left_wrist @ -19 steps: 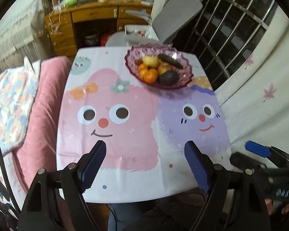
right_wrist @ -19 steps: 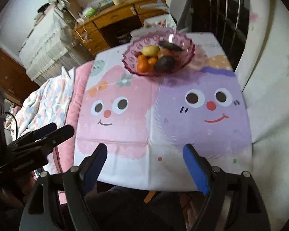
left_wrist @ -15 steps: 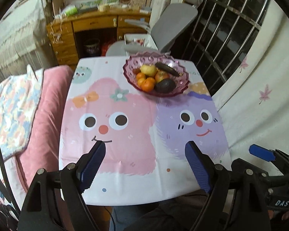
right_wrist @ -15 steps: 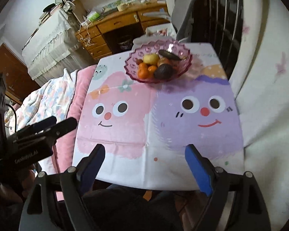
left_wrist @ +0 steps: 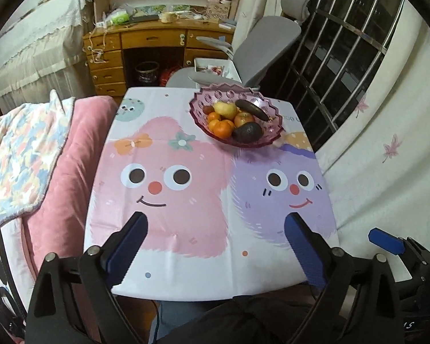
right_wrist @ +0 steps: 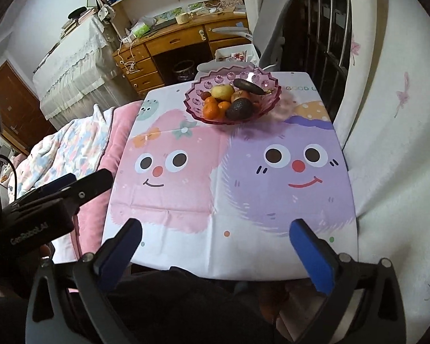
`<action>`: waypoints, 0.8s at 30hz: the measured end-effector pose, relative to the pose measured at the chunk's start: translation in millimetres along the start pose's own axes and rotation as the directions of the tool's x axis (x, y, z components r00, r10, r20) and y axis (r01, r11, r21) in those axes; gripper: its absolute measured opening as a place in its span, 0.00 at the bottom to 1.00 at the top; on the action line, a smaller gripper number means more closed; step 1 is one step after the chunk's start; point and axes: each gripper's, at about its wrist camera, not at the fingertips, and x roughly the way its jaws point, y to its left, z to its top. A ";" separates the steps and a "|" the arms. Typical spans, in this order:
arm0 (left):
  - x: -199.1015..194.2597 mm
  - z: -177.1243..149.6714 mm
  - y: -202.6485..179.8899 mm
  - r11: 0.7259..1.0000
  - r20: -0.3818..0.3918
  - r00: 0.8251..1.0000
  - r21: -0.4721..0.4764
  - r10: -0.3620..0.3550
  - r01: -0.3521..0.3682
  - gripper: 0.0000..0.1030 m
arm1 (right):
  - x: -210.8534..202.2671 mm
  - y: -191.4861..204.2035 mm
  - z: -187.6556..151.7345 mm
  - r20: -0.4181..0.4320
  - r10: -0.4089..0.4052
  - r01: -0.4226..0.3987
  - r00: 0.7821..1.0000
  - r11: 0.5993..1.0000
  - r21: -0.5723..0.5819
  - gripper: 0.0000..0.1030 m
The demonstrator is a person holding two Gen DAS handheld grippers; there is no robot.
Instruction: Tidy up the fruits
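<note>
Left wrist view: the left gripper (left_wrist: 216, 230) is held level above the near edge of the table (left_wrist: 169, 261), its blue-padded fingers (left_wrist: 127, 246) spread wide with nothing between them. The right gripper (right_wrist: 215, 236) is seen from its own camera in the same pose, poised over the near edge, its fingers also wide apart and empty. Each tool is caught in the other's picture: the right one at the lower right of the left view, the left one at the left of the right view, off the table's side by the pink bedding (right_wrist: 99, 200). A cartoon-printed cloth (left_wrist: 186, 200) is spread over the table. At the far end a pink bowl (left_wrist: 199, 101) is set, well apart from both grippers. In it are piled oranges (left_wrist: 222, 129), a yellow pear (left_wrist: 226, 109), an apple (left_wrist: 243, 119), a dark avocado (left_wrist: 247, 132) and a long dark fruit (left_wrist: 252, 109) laid across the top. A grey chair (left_wrist: 272, 40) is placed just beyond the table.
</note>
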 end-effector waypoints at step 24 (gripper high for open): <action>-6.4 -8.0 -2.7 0.993 0.043 0.992 0.002 0.117 -0.117 1.00 | 0.6 7.4 -2.6 0.029 0.048 -0.047 0.998 0.998 -0.030 1.00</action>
